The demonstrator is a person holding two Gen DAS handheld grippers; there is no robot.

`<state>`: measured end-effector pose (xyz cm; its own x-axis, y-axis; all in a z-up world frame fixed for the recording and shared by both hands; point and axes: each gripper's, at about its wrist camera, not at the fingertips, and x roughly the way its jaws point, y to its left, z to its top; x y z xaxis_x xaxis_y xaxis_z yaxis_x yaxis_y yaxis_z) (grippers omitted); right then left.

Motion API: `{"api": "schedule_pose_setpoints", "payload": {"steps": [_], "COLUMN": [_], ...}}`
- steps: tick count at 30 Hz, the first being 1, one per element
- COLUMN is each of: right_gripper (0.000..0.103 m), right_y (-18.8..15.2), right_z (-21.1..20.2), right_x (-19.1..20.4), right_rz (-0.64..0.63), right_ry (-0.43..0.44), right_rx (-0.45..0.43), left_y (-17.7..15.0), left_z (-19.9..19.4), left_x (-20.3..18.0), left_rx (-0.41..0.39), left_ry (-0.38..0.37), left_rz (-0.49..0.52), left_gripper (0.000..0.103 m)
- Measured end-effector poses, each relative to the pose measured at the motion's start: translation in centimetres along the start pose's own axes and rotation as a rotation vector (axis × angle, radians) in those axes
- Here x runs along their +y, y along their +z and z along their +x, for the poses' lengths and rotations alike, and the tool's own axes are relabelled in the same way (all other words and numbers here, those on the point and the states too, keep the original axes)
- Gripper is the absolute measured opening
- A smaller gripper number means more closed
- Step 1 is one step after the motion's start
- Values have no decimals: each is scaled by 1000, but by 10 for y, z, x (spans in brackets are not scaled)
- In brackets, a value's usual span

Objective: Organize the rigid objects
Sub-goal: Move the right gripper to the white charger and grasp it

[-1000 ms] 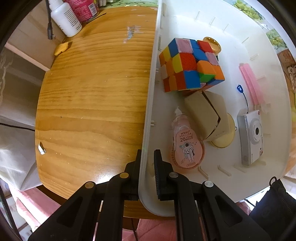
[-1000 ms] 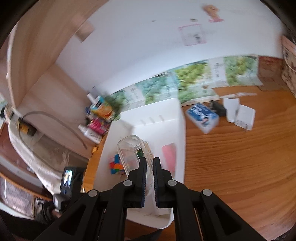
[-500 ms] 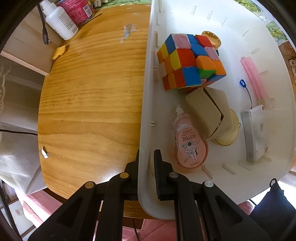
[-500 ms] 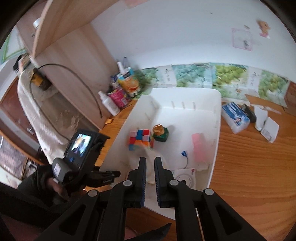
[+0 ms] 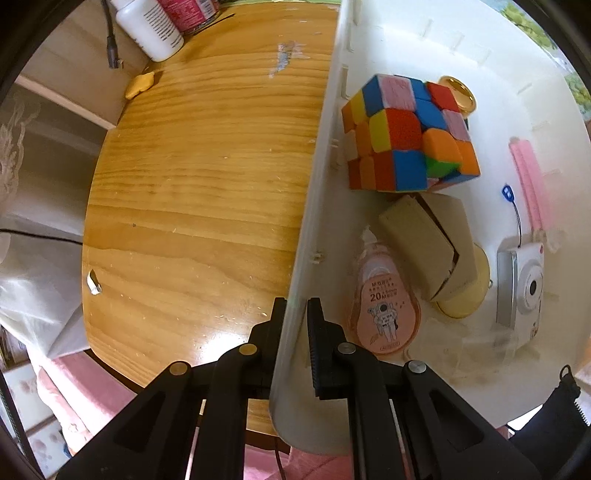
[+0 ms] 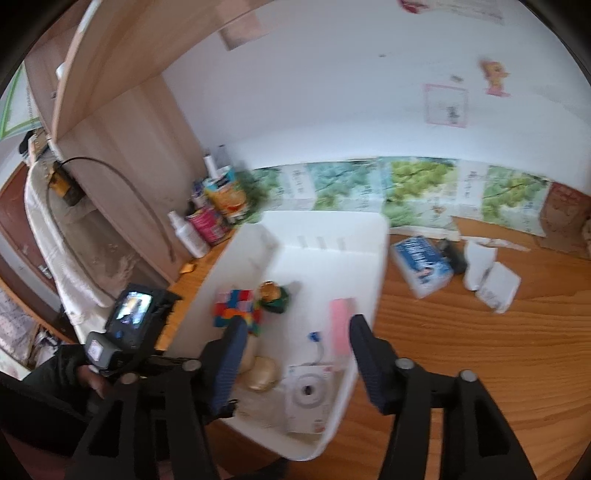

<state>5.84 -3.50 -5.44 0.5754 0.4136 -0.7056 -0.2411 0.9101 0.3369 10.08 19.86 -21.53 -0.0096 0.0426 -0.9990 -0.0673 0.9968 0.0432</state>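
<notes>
A white plastic bin stands on the wooden table. It holds a colourful puzzle cube, a pink correction tape, a tan box, a white toy camera, a pink bar and a gold-capped green bottle. My left gripper is shut on the bin's left wall near its front corner. My right gripper is open and empty above the bin's front half.
Bottles and cans stand at the table's back left; a white bottle shows in the left wrist view. A blue tissue pack and white items lie right of the bin. The table edge is near left.
A second ago my right gripper was shut on a clear container; now its jaws are wide open and empty. It swung over the bin. My left gripper keeps its hold on the wall.
</notes>
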Motion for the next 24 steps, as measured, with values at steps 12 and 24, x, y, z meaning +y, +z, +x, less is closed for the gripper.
{"api": "schedule_pose_setpoints", "payload": {"steps": [12, 24], "right_gripper": [74, 80], "right_y": [-8, -4], "right_z": [17, 56], "right_x": [-102, -187], "right_rz": [77, 80], "right_ry": [-231, -346], "right_rx": [-1, -73], "left_y": [-1, -6], "left_z": [3, 5], "left_x": [20, 41], "left_rx": [15, 31], "left_ry": [-30, -34], "left_rz": [-130, -224], "left_gripper": [13, 15]}}
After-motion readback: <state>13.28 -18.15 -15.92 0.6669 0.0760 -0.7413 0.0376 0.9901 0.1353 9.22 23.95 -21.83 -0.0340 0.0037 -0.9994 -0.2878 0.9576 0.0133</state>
